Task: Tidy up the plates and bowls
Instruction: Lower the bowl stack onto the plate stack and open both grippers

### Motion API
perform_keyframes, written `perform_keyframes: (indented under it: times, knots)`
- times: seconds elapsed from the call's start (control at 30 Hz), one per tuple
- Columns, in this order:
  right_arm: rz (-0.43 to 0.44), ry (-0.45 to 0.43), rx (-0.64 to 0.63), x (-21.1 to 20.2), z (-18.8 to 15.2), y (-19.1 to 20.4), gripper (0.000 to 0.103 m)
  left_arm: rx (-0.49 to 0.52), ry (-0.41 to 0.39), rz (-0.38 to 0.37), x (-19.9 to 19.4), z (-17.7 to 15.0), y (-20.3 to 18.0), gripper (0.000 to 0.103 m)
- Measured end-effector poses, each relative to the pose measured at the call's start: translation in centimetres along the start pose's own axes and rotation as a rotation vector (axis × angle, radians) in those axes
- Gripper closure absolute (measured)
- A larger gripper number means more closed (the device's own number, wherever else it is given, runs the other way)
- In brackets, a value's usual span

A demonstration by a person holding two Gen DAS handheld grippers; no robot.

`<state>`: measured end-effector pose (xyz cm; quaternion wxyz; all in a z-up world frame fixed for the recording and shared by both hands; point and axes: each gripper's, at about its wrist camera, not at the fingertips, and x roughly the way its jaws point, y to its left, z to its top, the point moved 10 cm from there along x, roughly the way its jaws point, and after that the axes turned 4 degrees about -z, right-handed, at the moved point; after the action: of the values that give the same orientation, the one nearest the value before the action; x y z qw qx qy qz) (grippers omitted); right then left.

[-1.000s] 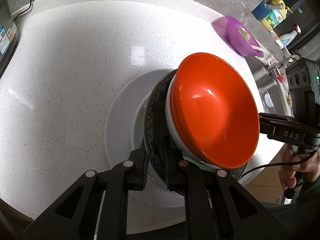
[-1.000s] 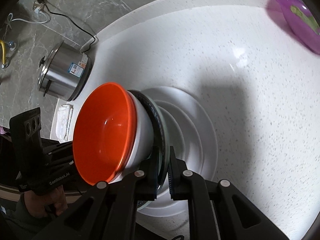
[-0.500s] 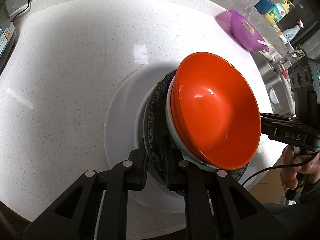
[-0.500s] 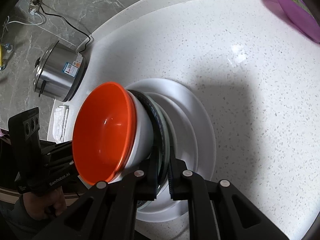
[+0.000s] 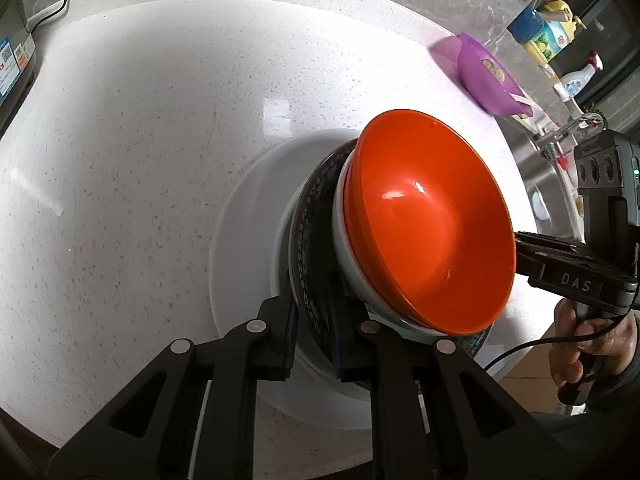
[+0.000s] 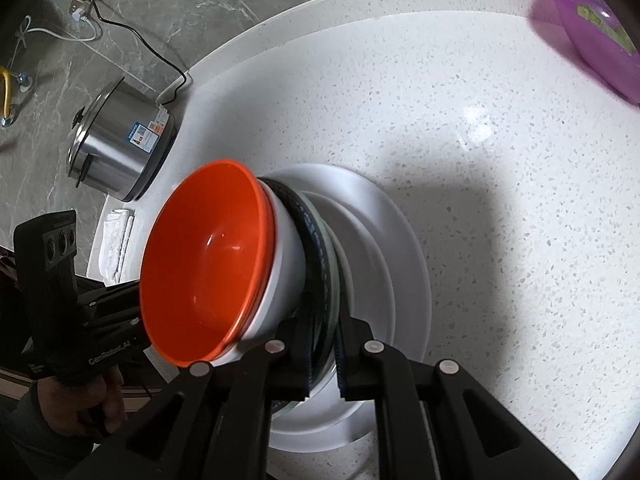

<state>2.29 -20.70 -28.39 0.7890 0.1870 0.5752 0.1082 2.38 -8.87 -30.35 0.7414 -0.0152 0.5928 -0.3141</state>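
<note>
An orange bowl [image 5: 428,224] sits nested in a white bowl [image 5: 348,264] on a dark blue patterned plate [image 5: 308,240]. Both grippers grip that plate's rim from opposite sides. My left gripper [image 5: 312,324] is shut on the plate's near edge. My right gripper [image 6: 322,356] is shut on the plate [image 6: 316,236] from the other side. The stack with the orange bowl [image 6: 204,268] hangs just over two stacked white plates [image 5: 244,240] on the white counter; the white plates also show in the right wrist view [image 6: 404,264]. I cannot tell whether it touches them.
A purple plate [image 5: 488,76] lies at the counter's far right, also in the right wrist view [image 6: 596,40]. A steel rice cooker [image 6: 120,148] and a folded white cloth [image 6: 116,240] stand at the left. A sink with tap [image 5: 560,148] and bottles [image 5: 544,32] lie beyond the purple plate.
Both grippers have carried the bowl stack lower and closer over the white plates. The grip on the patterned plate is unchanged.
</note>
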Motion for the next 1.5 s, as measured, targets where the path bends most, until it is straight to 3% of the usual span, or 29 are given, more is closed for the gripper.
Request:
perform_keyframes:
  times: [0.37, 0.4, 0.5, 0.6, 0.8, 0.87, 0.93, 1.23, 1.43, 1.5]
  knots:
    - [-0.033, -0.021, -0.026, -0.6, -0.3, 0.2, 0.091, 0.009, -0.052, 0.015, -1.5, 0.3, 0.6, 0.090]
    - [-0.034, -0.022, -0.026, -0.6, -0.3, 0.3, 0.091, 0.009, -0.059, 0.028, -1.6, 0.3, 0.8, 0.084]
    - [-0.049, -0.026, -0.042, -0.6, -0.4, 0.2, 0.090, -0.013, -0.082, 0.077, -2.4, 0.3, 2.3, 0.051]
    - [-0.066, -0.033, -0.061, -0.6, -0.3, 0.4, 0.088, -0.051, -0.116, 0.065, -3.5, 0.2, 3.4, 0.038]
    - [-0.110, -0.037, -0.108, -0.5, -0.3, 1.1, 0.080, -0.068, -0.146, 0.072, -4.8, 0.1, 4.0, 0.037]
    - [-0.116, -0.045, -0.107, -0.8, -0.1, 1.1, 0.071, -0.073, -0.153, 0.079, -5.2, 0.0, 4.2, 0.037]
    - [-0.156, -0.059, -0.100, -1.2, 0.2, 0.4, 0.050, -0.075, -0.155, 0.072, -5.5, -0.1, 4.3, 0.037]
    - [-0.147, -0.093, -0.089, -2.5, 0.3, -0.4, 0.038, -0.030, -0.163, 0.121, -6.8, -0.2, 4.2, 0.037]
    - [-0.153, -0.137, -0.066, -5.2, -0.1, -1.2, 0.034, 0.008, -0.287, 0.182, -11.0, -0.3, 2.7, 0.037]
    - [-0.164, -0.162, -0.062, -6.3, -0.2, -1.5, 0.030, -0.016, -0.339, 0.262, -12.9, -0.4, 2.3, 0.037]
